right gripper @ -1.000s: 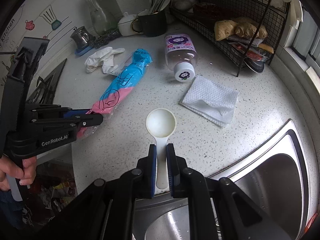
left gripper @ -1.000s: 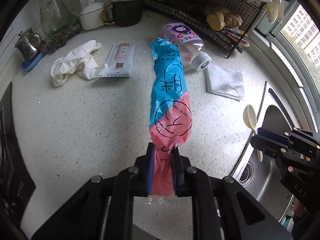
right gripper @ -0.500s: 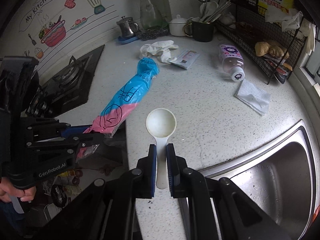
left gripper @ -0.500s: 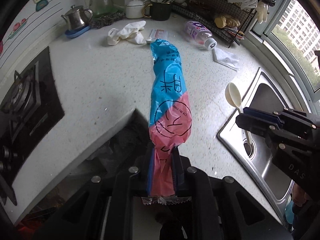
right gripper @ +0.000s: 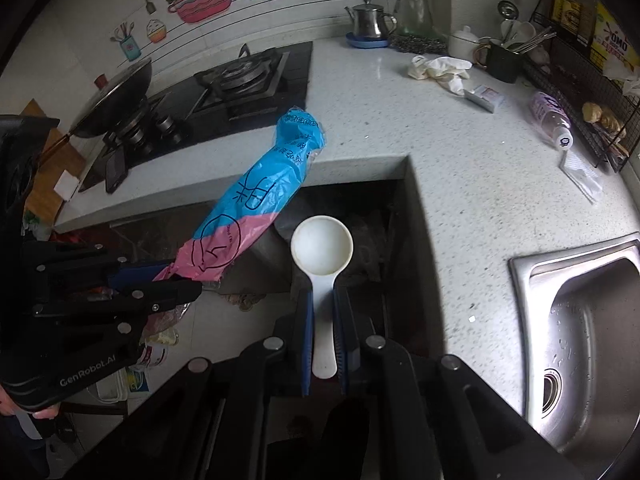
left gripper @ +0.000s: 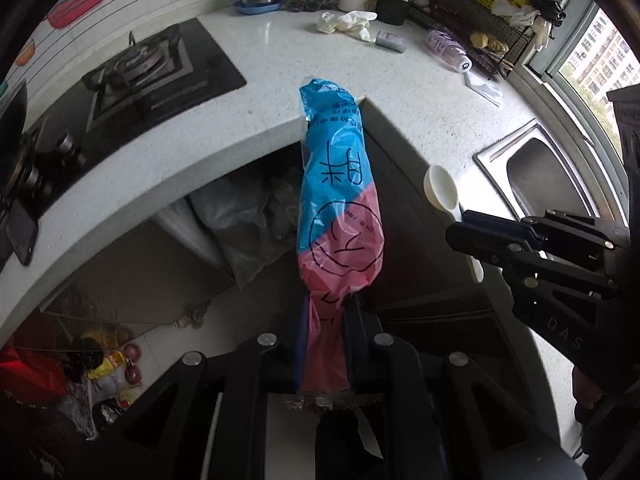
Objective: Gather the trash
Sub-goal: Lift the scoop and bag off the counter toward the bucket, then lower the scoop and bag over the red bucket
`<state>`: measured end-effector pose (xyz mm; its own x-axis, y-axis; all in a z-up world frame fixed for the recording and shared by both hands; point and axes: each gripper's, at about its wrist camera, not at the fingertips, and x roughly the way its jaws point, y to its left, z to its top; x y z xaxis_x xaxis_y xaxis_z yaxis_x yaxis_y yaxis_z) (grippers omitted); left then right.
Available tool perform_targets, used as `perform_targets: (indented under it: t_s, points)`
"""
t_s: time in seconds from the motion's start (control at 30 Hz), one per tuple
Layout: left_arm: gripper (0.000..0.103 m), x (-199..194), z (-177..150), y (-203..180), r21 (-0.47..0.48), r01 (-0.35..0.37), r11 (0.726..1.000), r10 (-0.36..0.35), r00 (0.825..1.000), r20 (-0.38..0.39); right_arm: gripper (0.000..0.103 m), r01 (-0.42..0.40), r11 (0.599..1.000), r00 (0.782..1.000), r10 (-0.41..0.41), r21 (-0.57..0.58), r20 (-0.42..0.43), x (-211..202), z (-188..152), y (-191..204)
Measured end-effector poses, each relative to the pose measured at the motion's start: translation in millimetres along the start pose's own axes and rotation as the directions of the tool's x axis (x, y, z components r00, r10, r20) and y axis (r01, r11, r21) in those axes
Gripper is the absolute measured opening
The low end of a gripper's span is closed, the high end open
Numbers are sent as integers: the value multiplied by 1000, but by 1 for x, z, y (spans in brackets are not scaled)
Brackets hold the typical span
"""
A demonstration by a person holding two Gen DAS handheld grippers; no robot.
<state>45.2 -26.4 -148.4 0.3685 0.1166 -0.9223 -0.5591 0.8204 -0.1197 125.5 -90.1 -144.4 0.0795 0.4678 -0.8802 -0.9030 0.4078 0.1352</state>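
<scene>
Snack wrapper [left gripper: 340, 208] clamped in left gripper [left gripper: 324, 344], plastic scoop [right gripper: 322, 256] in right gripper [right gripper: 323, 336]; both held beyond tabletop [right gripper: 460, 184] inner corner; release over bin judged next.

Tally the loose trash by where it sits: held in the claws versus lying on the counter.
Held: 2 – wrapper, scoop
On counter: 4 – gloves, packet, bottle, napkin
Total: 6

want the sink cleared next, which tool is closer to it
Right. The right tool, holding the scoop, is beside the sink; the left tool, holding the wrapper, is farther away.
</scene>
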Motion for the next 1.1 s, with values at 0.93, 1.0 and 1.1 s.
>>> perform_targets:
  t_s: [0.93, 1.0, 1.1]
  points:
    - [13, 266, -112, 63, -110, 23, 994, -47, 974, -222, 9, 39, 992, 973, -9, 124, -229, 275, -130, -31]
    - [13, 281, -114, 63, -103, 19, 994, -43, 971, -234, 9, 35, 992, 971, -6, 119, -237, 296, -136, -36]
    - [13, 297, -117, 63, -96, 19, 995, -43, 967, -250, 9, 36, 996, 968, -14, 83, -251, 321, -141, -39]
